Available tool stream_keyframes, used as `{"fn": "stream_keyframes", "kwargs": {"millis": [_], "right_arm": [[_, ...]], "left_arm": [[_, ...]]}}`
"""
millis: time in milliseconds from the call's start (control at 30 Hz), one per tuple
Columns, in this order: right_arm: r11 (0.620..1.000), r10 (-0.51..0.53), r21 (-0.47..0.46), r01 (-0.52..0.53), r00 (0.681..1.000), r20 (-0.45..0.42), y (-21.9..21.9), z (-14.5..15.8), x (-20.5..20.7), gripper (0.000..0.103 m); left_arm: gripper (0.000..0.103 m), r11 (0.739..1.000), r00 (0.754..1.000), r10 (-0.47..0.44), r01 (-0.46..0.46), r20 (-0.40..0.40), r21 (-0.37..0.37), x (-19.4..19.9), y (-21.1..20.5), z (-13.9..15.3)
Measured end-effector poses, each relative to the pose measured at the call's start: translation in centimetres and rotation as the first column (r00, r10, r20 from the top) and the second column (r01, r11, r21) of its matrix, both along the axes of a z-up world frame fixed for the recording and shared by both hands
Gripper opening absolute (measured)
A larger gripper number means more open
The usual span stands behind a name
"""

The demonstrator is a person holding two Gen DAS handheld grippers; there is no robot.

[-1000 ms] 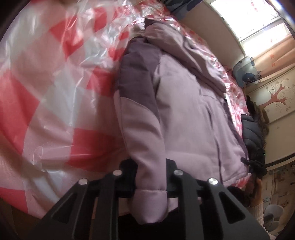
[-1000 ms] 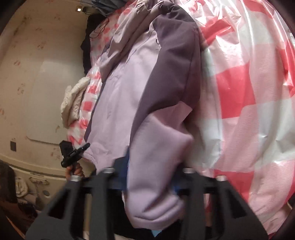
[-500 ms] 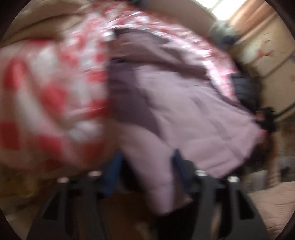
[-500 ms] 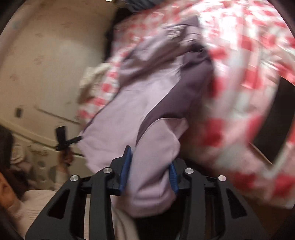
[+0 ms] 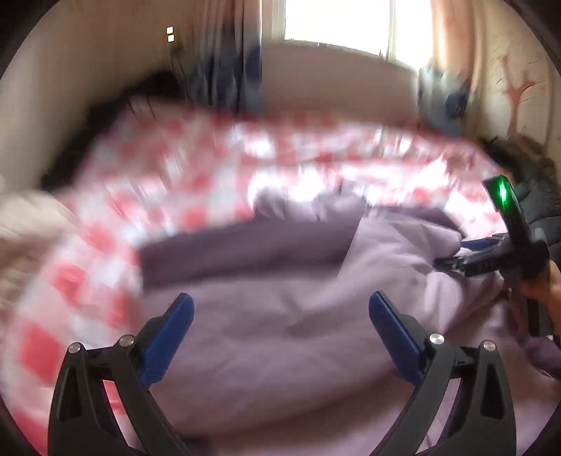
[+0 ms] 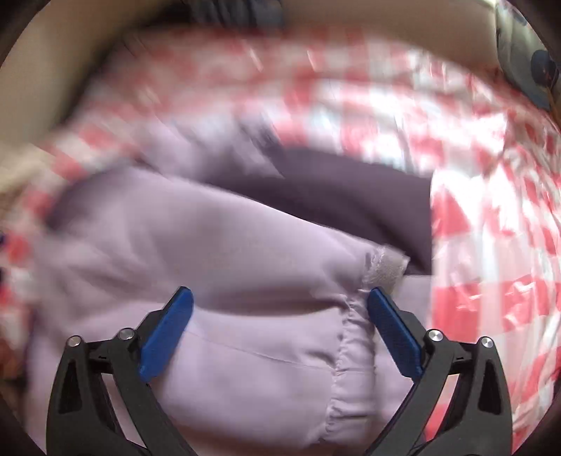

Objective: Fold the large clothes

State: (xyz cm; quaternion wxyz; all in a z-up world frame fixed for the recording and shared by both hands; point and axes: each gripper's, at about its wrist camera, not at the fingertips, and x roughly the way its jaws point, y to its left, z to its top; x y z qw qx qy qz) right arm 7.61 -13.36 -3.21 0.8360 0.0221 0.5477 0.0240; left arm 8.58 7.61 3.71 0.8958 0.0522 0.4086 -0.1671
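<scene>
A lilac padded jacket [image 5: 280, 315] with dark purple panels lies on a red and white checked plastic sheet [image 5: 147, 182]. Both views are blurred by motion. My left gripper [image 5: 280, 315] is open, its blue pads wide apart just above the jacket's light fabric. My right gripper [image 6: 280, 312] is open over the jacket [image 6: 217, 245], with a sleeve cuff [image 6: 350, 368] and a grey fastening tab [image 6: 385, 266] lying between its pads. The right gripper also shows in the left wrist view [image 5: 484, 256], at the jacket's right side, its green light on.
The checked sheet [image 6: 491, 210] spreads all around the jacket. A cream padded garment [image 5: 21, 228] lies at the left edge. A dark jacket [image 5: 536, 196] sits at the right. A window [image 5: 336, 24] and wall stand behind.
Both grippers have let go of the sleeves they held and opened wide. The sleeves now lie across the jacket body. Both cameras have swung to look along the bed.
</scene>
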Motion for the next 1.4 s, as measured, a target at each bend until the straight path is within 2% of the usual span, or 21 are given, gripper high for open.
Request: {"fn": "stream_keyframes", "kwargs": {"millis": [33, 100, 167, 267, 333, 400, 433, 500, 567, 633, 733, 767, 800, 867, 900, 1000, 1100, 1167, 1233, 1333, 1400], "right_arm": [[1.0, -0.001, 0.012, 0.001, 1.0, 0.002, -0.5, -1.1, 0.5, 0.097], [0.997, -0.043, 0.063, 0.043, 0.999, -0.009, -1.5, 1.1, 0.9, 0.097], [0.998, -0.034, 0.059, 0.027, 0.991, 0.128, -1.5, 5.6, 0.1, 0.097], [0.999, -0.037, 0.012, 0.035, 0.963, 0.267, -1.0, 9.7, 2.2, 0.097], [0.999, -0.031, 0.04, 0.027, 0.992, 0.121, -0.2, 6.6, 7.0, 0.097], [0.999, -0.024, -0.026, 0.023, 0.999, -0.025, 0.0, -0.1, 11.1, 0.097], [0.999, -0.032, -0.015, 0.032, 0.999, -0.031, -0.6, -2.0, 11.7, 0.097], [0.996, -0.087, 0.031, 0.087, 0.996, -0.023, -1.8, -2.3, 12.2, 0.097], [0.999, -0.048, 0.003, 0.049, 0.998, -0.051, -1.5, -1.6, 12.3, 0.097], [0.998, -0.039, 0.039, 0.04, 0.999, -0.019, -2.2, 1.1, 9.7, 0.097], [0.997, 0.012, 0.073, -0.022, 0.991, 0.136, -3.3, 6.2, 0.0, 0.097], [0.999, 0.016, 0.028, -0.02, 0.991, 0.13, -3.7, 6.1, -2.1, 0.097], [0.997, 0.043, -0.069, -0.041, 0.999, 0.03, -3.9, 3.9, -4.0, 0.097], [0.997, 0.072, -0.013, -0.076, 0.98, -0.187, -5.6, -0.6, -5.9, 0.097], [0.998, 0.029, 0.06, -0.017, 0.978, -0.204, -7.5, -0.8, -7.5, 0.097], [0.977, -0.004, 0.212, 0.023, 0.996, -0.09, -10.5, 3.5, -13.7, 0.097], [0.921, 0.002, 0.387, 0.043, 0.993, -0.115, -13.1, 5.2, -22.3, 0.097], [0.845, 0.007, 0.528, 0.084, 0.986, -0.168, -14.4, 4.5, -27.3, 0.097], [0.768, 0.011, 0.626, 0.133, 0.975, -0.221, -15.1, 3.6, -31.5, 0.097], [0.636, 0.062, 0.759, 0.137, 0.972, -0.227, -15.0, 2.4, -35.0, 0.097], [0.56, 0.102, 0.821, 0.113, 0.974, -0.204, -13.9, 2.0, -36.1, 0.097]], "left_arm": [[0.096, 0.999, 0.997, 0.012, -0.008, -0.074, 0.052, 1.9, -0.9, -2.4], [0.096, 0.993, 0.998, 0.012, -0.005, -0.06, 0.118, 2.2, -1.7, -2.4], [0.096, 1.0, 1.0, 0.003, -0.003, 0.025, -0.001, 1.2, -0.6, 1.4], [0.096, 0.999, 0.981, 0.055, -0.054, 0.189, -0.011, 2.1, -0.1, 5.1], [0.096, 0.998, 0.989, 0.069, -0.069, 0.134, -0.003, 5.7, -0.5, 4.1], [0.097, 0.993, 0.993, 0.113, -0.114, 0.038, 0.039, 10.0, -1.0, 0.1], [0.098, 0.994, 0.994, 0.106, -0.106, 0.006, 0.038, 10.7, -0.8, -1.7], [0.098, 0.99, 0.991, 0.129, -0.126, -0.04, 0.063, 11.4, -0.6, -2.6], [0.097, 0.988, 0.991, 0.117, -0.11, -0.069, 0.105, 11.0, -0.6, -2.3], [0.097, 0.988, 0.994, 0.099, -0.092, -0.053, 0.122, 8.3, 0.5, -0.4], [0.097, 0.99, 0.997, 0.081, -0.081, 0.009, 0.118, 1.7, 3.9, 1.7], [0.097, 0.987, 0.996, 0.094, -0.093, 0.0, 0.134, -0.5, 5.4, 1.6], [0.097, 0.981, 0.994, 0.106, -0.099, -0.031, 0.165, -1.9, 6.6, 0.5], [0.098, 0.967, 0.974, 0.098, -0.045, -0.205, 0.249, -3.7, 8.3, -3.7], [0.098, 0.963, 0.965, 0.097, -0.03, -0.244, 0.267, -4.7, 9.1, -4.6], [0.097, 0.98, 0.976, 0.115, -0.081, -0.188, 0.181, -11.0, 13.1, -1.3], [0.097, 0.993, 0.981, 0.105, -0.094, -0.162, 0.072, -18.3, 17.3, 1.8], [0.097, 0.995, 0.969, 0.104, -0.101, -0.223, 0.025, -22.8, 20.0, 1.6], [0.097, 0.99, 0.951, 0.083, -0.114, -0.298, -0.088, -25.9, 22.4, 0.6], [0.097, 0.926, 0.909, -0.011, -0.148, -0.417, -0.347, -29.2, 24.4, -1.5], [0.097, 0.907, 0.904, -0.021, -0.163, -0.428, -0.389, -30.8, 24.0, -2.0]]}}
